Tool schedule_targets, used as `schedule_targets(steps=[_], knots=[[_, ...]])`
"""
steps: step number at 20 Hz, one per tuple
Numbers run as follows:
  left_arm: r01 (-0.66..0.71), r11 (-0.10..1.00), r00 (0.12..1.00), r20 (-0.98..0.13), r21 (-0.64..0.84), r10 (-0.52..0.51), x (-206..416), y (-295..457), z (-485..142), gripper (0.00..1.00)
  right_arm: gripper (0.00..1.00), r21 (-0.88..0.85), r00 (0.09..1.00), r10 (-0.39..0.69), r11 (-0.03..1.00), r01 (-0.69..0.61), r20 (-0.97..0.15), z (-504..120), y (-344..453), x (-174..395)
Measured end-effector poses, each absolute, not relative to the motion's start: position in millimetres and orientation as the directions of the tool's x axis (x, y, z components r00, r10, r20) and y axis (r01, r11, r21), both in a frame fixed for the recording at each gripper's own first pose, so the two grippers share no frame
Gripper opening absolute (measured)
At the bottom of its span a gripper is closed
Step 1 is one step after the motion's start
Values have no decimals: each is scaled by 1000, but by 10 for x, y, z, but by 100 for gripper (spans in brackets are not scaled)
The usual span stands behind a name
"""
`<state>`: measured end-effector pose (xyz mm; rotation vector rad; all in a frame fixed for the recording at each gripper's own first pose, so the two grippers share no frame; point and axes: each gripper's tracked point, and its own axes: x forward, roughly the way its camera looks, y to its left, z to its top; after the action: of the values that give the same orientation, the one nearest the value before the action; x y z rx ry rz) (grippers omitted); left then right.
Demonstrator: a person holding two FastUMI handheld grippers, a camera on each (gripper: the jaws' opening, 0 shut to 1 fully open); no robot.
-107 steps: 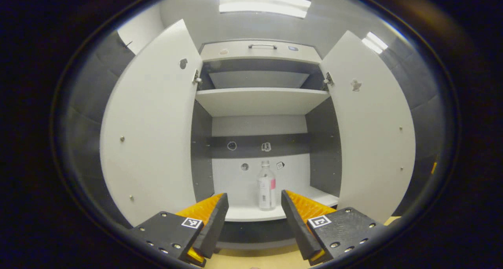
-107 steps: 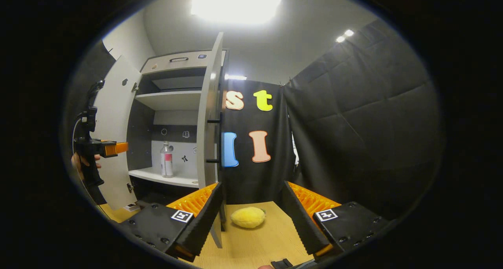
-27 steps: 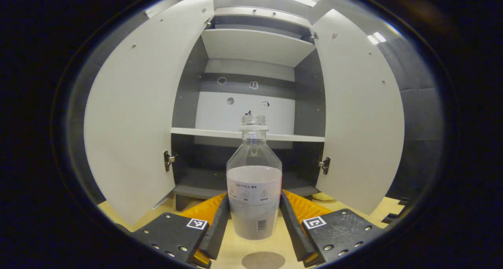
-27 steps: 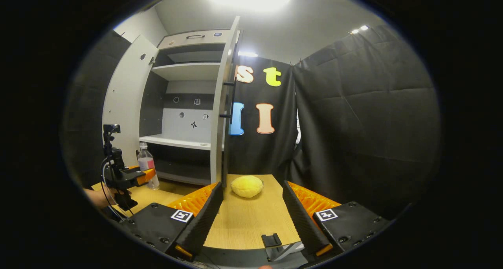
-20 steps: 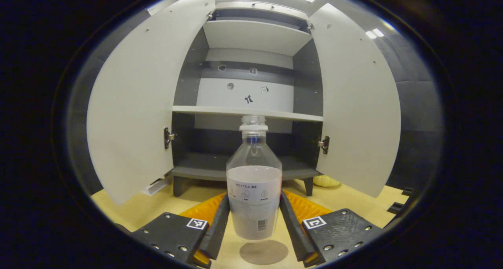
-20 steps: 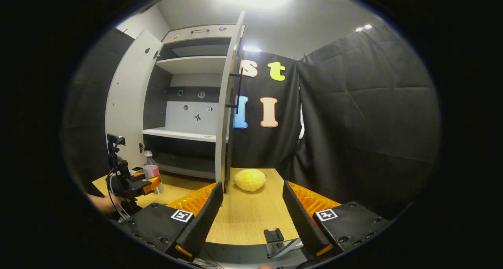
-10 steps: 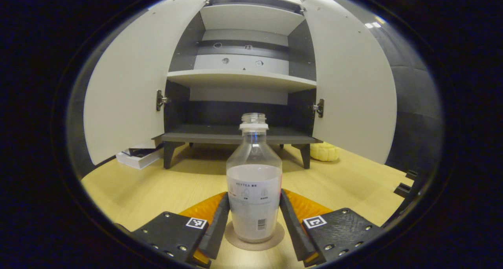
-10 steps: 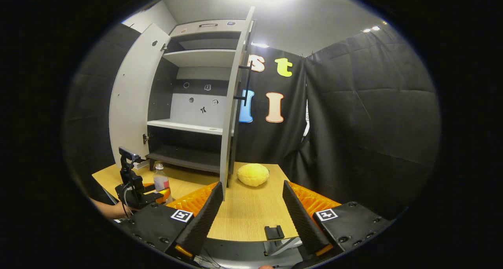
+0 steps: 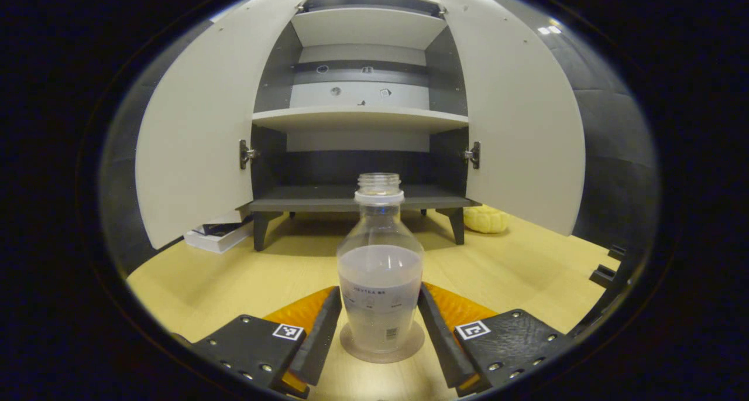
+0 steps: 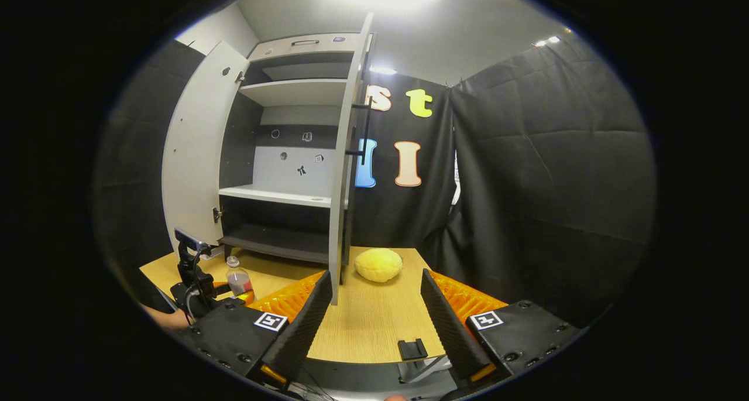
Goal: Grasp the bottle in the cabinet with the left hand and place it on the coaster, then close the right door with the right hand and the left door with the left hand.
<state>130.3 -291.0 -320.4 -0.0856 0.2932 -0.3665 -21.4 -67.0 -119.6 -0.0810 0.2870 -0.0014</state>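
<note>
Your left gripper [image 9: 379, 322] has its fingers on either side of the clear plastic bottle [image 9: 380, 284]; they look slightly parted from its sides, though contact cannot be told for sure. The bottle stands upright and uncapped on the round coaster [image 9: 382, 348], which lies on the wooden table [image 9: 234, 278] in front of the cabinet [image 9: 358, 120]. Both doors stand open: left door [image 9: 196, 132], right door [image 9: 518, 120]. Your right gripper [image 10: 374, 316] hangs empty above the table with its fingers wide apart, facing the edge of the right door. A yellow plush [image 10: 378, 264] sits near that door.
</note>
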Motion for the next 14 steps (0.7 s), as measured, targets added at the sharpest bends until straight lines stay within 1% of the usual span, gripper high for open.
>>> schedule_targets(steps=[1,2,3,4,5,6,8,9,12,14], knots=[[344,929,893,-260,-133,-368,1299,-2899,-3125,79,92,-75,961,-9,997,-12,-276,-1160,-664,-208],[349,928,893,-255,-130,-371,1280,-2903,-3046,80,97,-67,963,-3,998,-15,-268,-1121,-656,-207],[350,928,893,-253,-124,-371,1246,-2904,-2970,79,92,-58,966,1,998,-17,-258,-1070,-653,-195],[347,931,896,-251,-115,-365,1228,-2883,-2877,79,92,-44,969,7,999,-19,-248,-1014,-648,-187],[345,932,900,-245,-108,-362,1205,-2853,-2758,79,97,-28,971,14,999,-21,-239,-970,-647,-168],[342,935,903,-240,-98,-355,1151,-2803,-2639,79,92,-14,973,15,1000,-18,-230,-910,-667,-141],[336,937,911,-222,-93,-348,1059,-2715,-2371,79,92,8,980,13,1000,-12,-198,-776,-717,-60],[329,939,915,-213,-101,-344,1036,-2669,-2244,79,97,16,983,8,1000,-5,-182,-719,-755,-5],[299,947,926,-203,-120,-319,957,-2467,-1894,79,97,50,989,-7,999,14,-151,-579,-857,186],[275,956,939,-183,-106,-290,932,-2296,-1639,79,97,70,991,-19,997,28,-133,-485,-922,338]])
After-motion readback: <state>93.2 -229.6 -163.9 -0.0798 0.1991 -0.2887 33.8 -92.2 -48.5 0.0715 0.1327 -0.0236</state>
